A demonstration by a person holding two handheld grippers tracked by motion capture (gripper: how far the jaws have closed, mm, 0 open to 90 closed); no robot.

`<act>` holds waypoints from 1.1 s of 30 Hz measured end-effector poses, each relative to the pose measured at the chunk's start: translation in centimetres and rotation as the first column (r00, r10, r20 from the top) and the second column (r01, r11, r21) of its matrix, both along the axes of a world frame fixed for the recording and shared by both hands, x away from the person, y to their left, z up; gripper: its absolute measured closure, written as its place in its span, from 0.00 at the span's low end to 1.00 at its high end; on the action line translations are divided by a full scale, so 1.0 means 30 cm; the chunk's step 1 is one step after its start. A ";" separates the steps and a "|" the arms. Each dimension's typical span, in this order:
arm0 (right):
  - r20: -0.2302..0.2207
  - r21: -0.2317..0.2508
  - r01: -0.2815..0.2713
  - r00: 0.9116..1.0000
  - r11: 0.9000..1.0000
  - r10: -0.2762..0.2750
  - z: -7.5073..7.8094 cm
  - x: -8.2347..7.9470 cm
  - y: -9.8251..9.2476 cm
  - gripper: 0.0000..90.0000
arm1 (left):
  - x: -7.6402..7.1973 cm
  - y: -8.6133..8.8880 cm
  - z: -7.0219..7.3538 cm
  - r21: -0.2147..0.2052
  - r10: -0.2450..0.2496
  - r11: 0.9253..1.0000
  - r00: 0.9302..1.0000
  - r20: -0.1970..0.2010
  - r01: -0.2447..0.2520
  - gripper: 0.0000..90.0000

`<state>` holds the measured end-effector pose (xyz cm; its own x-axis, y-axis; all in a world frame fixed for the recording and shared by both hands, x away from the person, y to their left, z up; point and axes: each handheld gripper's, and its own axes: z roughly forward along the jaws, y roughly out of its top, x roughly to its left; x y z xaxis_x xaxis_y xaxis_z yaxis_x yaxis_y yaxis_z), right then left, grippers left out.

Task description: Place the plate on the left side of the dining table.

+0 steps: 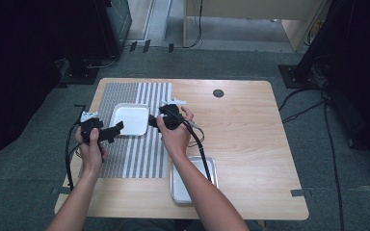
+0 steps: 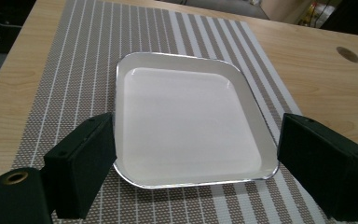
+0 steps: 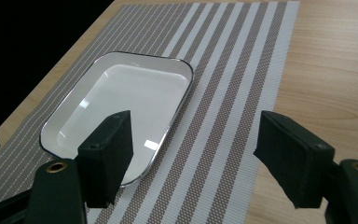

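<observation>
Two grippers over wooden table (image 1: 250, 130), both jaws spread, nothing held. White tray (image 1: 131, 119) lies on striped placemat (image 1: 125, 159) at table's far-left part, empty. Left gripper (image 1: 112, 131) just beside tray's left near corner; in left gripper view tray (image 2: 191, 121) sits between the spread jaws. Right gripper (image 1: 155, 120) at tray's right edge; tray (image 3: 121, 102) ahead-left of its jaws. Metal tray (image 1: 178, 190) near table's near edge, partly covered by right forearm. Dark round hole (image 1: 218, 93) near far edge.
</observation>
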<state>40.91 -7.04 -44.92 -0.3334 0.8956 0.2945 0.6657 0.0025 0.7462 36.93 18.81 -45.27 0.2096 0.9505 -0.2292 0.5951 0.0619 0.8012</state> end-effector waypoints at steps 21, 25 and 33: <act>0.056 -0.033 0.043 0.998 0.999 -0.041 0.023 -0.129 -0.240 0.31 | -0.140 -0.133 0.040 0.025 -0.081 0.997 0.995 0.058 0.080 0.13; 0.069 -0.053 0.048 0.997 0.997 -0.044 0.025 -0.155 -0.278 0.31 | -0.159 -0.157 0.032 0.016 -0.086 0.996 0.995 0.057 0.085 0.13; 0.091 -0.068 0.064 0.994 0.996 -0.057 0.036 -0.224 -0.362 0.31 | -0.205 -0.205 0.023 0.029 -0.115 0.993 0.991 0.066 0.113 0.13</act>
<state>34.19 -17.89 -43.85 -0.3002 0.9323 0.2015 0.5970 0.0189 0.8020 30.78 12.66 -44.58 0.3312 0.9248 -0.1873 0.5414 -0.0237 0.8404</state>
